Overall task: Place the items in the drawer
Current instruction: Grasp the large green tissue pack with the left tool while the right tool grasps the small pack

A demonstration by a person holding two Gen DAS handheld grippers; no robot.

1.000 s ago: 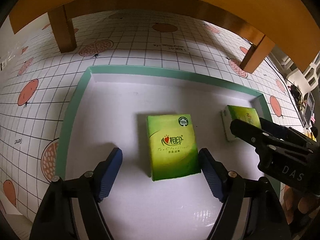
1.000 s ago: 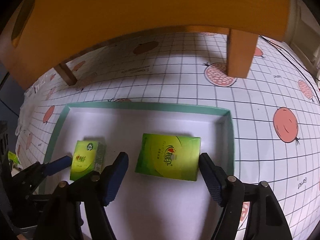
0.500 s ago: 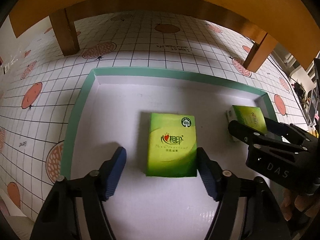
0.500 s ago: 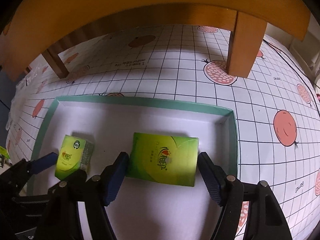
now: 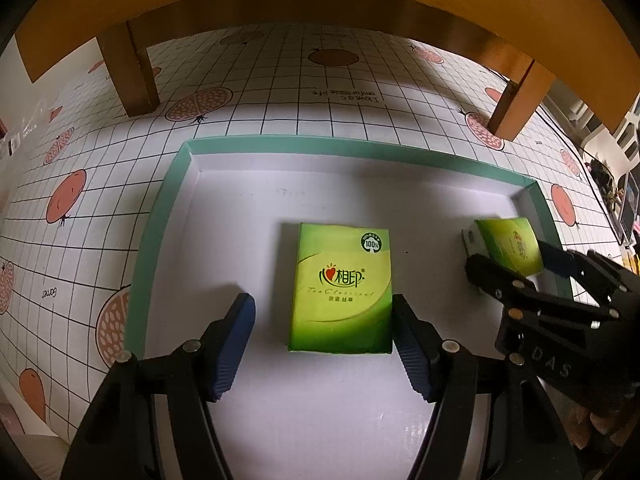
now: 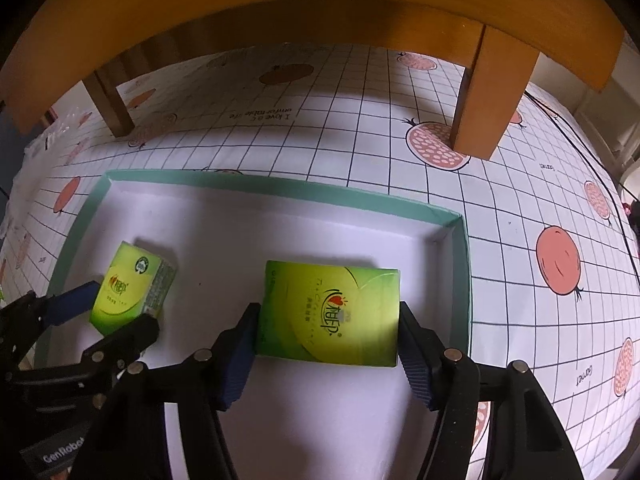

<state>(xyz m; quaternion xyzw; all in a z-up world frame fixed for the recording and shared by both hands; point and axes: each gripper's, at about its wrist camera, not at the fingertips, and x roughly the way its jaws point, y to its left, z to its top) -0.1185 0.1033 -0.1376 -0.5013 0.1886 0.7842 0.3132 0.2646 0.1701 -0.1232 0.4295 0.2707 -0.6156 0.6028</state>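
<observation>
two green tissue packs lie flat inside a shallow white tray (image 5: 158, 216) with a teal rim. the left pack (image 5: 342, 286) sits near the middle of the tray floor; the right pack (image 6: 330, 312) lies close to the tray's right wall.

the left gripper (image 5: 322, 338) is spread wide, its right pad just beside the pack's edge and its left pad well apart from it. the right gripper (image 6: 326, 354) has its pads at both ends of its pack, touching or nearly so; whether it is actually clamping cannot be told.

handling, as judged: each pack looks light, soft and squashy, with a glossy wrapper that may slip. the likely best hold is across the short sides, low and near the middle, with gentle pressure so the pack does not buckle or squirt out. nothing here looks fragile.

surface: the tray rests on a white gridded cloth (image 6: 360, 152) printed with red fruit. its floor is smooth, so a pushed pack would probably slide.

room: a wooden shelf (image 6: 280, 4) on square legs (image 6: 486, 96) overhangs the far side, limiting height there. each gripper shows at the edge of the other's view, so the two work close together.
</observation>
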